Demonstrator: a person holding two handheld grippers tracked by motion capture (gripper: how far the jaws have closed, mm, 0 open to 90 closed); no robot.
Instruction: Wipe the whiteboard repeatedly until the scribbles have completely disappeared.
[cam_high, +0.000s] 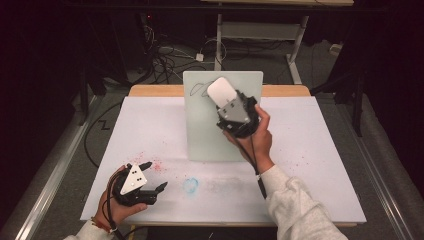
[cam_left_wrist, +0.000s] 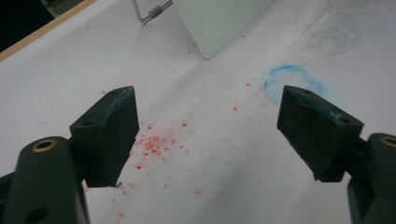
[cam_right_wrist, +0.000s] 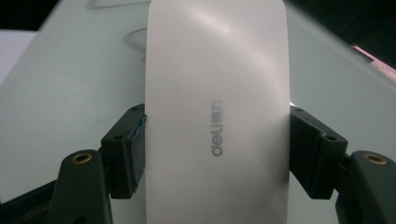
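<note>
Red crumbs (cam_left_wrist: 156, 144) lie on the table (cam_high: 150, 125) between the jaws of the left gripper (cam_high: 152, 177), which stand wide apart and empty. Over at the whiteboard (cam_high: 200, 125), the right gripper (cam_high: 227, 100) clamps a white eraser (cam_right_wrist: 217, 112) by its sides, flat on the board. It looks like wiping; next, the pen line (cam_high: 197, 90) just beyond the jaws needs a firm sweep.

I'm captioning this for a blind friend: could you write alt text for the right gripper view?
Two black jaws clamp the sides of a smooth white eraser with grey "deli" lettering; the right gripper holds it over a pale whiteboard that bears a faint drawn line.
</note>
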